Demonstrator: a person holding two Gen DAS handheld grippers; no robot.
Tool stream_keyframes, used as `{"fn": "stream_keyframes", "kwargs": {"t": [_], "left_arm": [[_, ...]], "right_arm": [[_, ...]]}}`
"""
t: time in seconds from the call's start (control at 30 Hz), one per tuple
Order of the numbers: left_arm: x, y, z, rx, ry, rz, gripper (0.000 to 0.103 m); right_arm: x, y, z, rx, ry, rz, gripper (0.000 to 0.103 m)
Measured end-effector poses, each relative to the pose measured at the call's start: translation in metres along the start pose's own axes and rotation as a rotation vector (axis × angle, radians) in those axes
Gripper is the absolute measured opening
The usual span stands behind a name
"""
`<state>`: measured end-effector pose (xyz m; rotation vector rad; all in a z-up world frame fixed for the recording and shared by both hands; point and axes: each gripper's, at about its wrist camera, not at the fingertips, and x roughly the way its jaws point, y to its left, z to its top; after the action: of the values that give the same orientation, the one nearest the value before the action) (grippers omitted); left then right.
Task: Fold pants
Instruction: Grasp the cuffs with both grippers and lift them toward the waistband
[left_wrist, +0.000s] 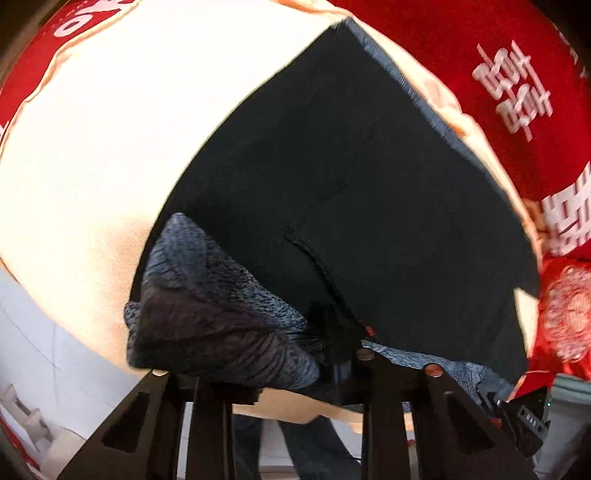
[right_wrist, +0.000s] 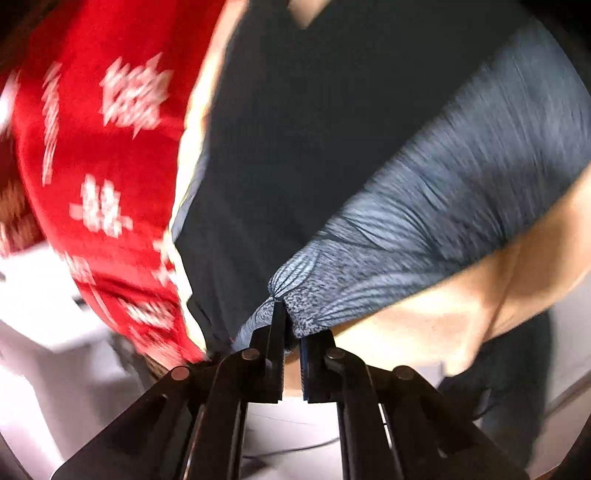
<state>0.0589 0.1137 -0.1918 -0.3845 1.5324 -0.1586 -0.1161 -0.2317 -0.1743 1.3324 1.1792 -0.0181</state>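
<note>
Both grippers are pinching the waistband of the soft, limp pants (left_wrist: 351, 177) lying on the cream cloth (left_wrist: 110, 129), the left gripper (left_wrist: 295, 365) and right gripper (right_wrist: 291, 325) gathering its bunched, stretchy edge.

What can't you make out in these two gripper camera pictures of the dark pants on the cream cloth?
- Left wrist view: the left gripper tips are hidden under the bunched grey waistband, so its grip is unclear.
- Both views: the dark pants legs are cut off by the frame edges.
- Right wrist view: the white characters on the red cloth are blurred by motion.
- Right wrist view: the cream cloth is mostly covered by the pants.
</note>
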Motion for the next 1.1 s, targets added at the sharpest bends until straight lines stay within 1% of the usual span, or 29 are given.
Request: {"fn": "stream_keyframes", "kwargs": {"t": [0.07, 0.13, 0.23, 0.3, 0.4, 0.53, 0.6, 0.67, 0.73, 0.77, 0.83, 0.9, 0.97, 1.0, 1.03, 1.07, 1.1], "left_arm": [[-0.012, -0.005, 0.005, 0.004, -0.014, -0.027, 0.026], [-0.022, -0.015, 0.012, 0.008, -0.023, -0.040, 0.026], [-0.036, -0.035, 0.026, 0.023, -0.045, -0.050, 0.026], [-0.044, -0.047, 0.039, 0.032, -0.065, -0.058, 0.026], [-0.051, -0.072, 0.068, 0.043, -0.115, -0.065, 0.026], [-0.055, -0.096, 0.118, 0.062, -0.195, -0.025, 0.027], [-0.044, -0.109, 0.145, 0.062, -0.215, 0.001, 0.027], [-0.024, -0.121, 0.171, 0.060, -0.225, 0.041, 0.027], [-0.002, -0.125, 0.192, 0.051, -0.241, 0.095, 0.033], [0.006, -0.123, 0.197, 0.046, -0.243, 0.123, 0.035], [0.026, -0.120, 0.209, 0.023, -0.217, 0.177, 0.044], [0.033, -0.119, 0.214, -0.001, -0.201, 0.191, 0.045], [0.029, -0.120, 0.213, 0.007, -0.205, 0.191, 0.046], [0.024, -0.121, 0.211, 0.017, -0.211, 0.198, 0.054], [0.014, -0.120, 0.207, 0.025, -0.231, 0.230, 0.072], [0.006, -0.120, 0.205, 0.025, -0.256, 0.254, 0.078], [-0.004, -0.118, 0.201, 0.026, -0.280, 0.259, 0.080]], "right_arm": [[-0.010, 0.032, 0.007, -0.122, 0.013, -0.053, 0.007], [-0.017, 0.058, 0.020, -0.201, 0.022, -0.075, 0.007], [-0.021, 0.085, 0.041, -0.272, 0.038, -0.094, 0.007], [-0.020, 0.098, 0.063, -0.315, 0.051, -0.092, 0.008], [-0.009, 0.124, 0.102, -0.375, 0.081, -0.102, 0.010], [0.020, 0.152, 0.164, -0.393, 0.135, -0.120, 0.011], [0.041, 0.166, 0.196, -0.421, 0.151, -0.137, 0.011], [0.067, 0.172, 0.221, -0.448, 0.173, -0.180, 0.011], [0.092, 0.169, 0.243, -0.460, 0.187, -0.215, 0.011], [0.106, 0.166, 0.254, -0.459, 0.197, -0.230, 0.011], [0.128, 0.158, 0.269, -0.444, 0.217, -0.266, 0.012], [0.143, 0.150, 0.277, -0.423, 0.245, -0.292, 0.013], [0.143, 0.151, 0.277, -0.420, 0.258, -0.269, 0.025], [0.141, 0.154, 0.275, -0.431, 0.268, -0.248, 0.046], [0.137, 0.159, 0.272, -0.448, 0.281, -0.229, 0.067], [0.132, 0.165, 0.269, -0.464, 0.284, -0.222, 0.073], [0.126, 0.172, 0.266, -0.485, 0.275, -0.229, 0.074]]}}
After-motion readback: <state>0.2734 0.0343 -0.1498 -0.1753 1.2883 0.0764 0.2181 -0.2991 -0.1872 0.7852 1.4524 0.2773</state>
